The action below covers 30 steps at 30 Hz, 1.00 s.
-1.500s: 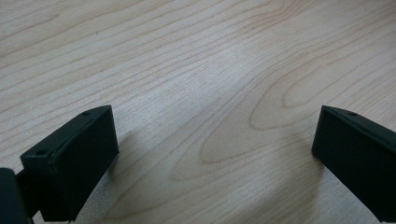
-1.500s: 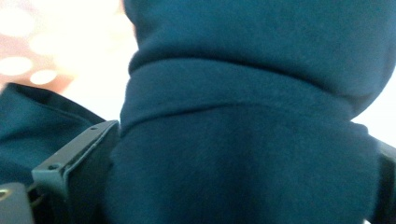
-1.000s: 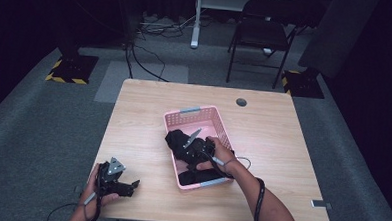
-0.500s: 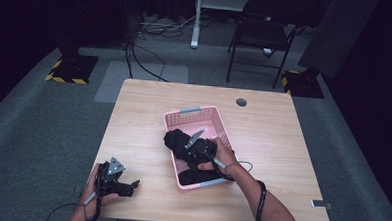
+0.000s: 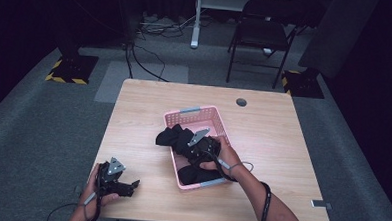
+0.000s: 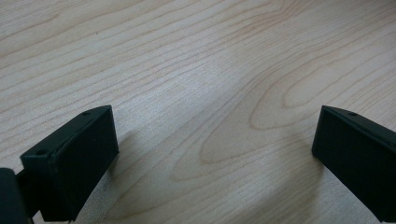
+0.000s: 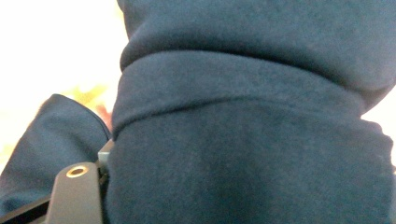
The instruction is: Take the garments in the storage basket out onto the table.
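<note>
The right gripper (image 5: 190,146) had just closed its jaws on the dark cloth (image 5: 170,138), which hung over the left rim of the pink basket (image 5: 196,115); the left gripper (image 5: 130,185) rested wide open on the wooden table (image 5: 282,159), holding nothing.

Left gripper (image 6: 215,163) jaws stand wide apart — bare wooden table (image 6: 196,70) between them.

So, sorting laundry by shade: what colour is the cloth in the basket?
Dark navy fleece cloth, clearest in the right gripper view.
</note>
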Available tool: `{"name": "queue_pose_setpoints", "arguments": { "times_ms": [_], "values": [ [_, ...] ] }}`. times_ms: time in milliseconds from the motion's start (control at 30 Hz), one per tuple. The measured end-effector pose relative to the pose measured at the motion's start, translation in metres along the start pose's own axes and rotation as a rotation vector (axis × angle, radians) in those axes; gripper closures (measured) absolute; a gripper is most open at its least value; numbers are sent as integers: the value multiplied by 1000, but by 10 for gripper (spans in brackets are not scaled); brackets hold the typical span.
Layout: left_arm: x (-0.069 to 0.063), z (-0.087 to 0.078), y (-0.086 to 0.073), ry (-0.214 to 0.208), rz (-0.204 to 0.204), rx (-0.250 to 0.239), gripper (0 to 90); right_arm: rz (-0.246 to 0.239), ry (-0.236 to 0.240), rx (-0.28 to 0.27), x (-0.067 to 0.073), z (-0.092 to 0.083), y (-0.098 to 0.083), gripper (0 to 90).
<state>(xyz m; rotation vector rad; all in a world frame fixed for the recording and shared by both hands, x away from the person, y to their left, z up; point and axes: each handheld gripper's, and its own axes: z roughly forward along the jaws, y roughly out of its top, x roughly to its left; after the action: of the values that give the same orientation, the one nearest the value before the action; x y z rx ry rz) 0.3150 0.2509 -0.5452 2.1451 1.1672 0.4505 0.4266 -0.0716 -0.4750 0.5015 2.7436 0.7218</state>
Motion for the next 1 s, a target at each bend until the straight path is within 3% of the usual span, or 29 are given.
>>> {"name": "queue_pose_setpoints", "arguments": {
  "times_ms": [433, 633, 1000],
  "values": [
    [0, 0, 0, 1, 0, 1, 0, -1, -51, -99, -6, -48, 3, 274],
    [0, 0, 0, 1, 1, 0, 0, 0, -88, -165, -11, -85, 5, 274],
    [0, 0, 0, 1, 1, 0, 0, -9, -138, -210, -14, -131, 1, 274]
  ]
}}
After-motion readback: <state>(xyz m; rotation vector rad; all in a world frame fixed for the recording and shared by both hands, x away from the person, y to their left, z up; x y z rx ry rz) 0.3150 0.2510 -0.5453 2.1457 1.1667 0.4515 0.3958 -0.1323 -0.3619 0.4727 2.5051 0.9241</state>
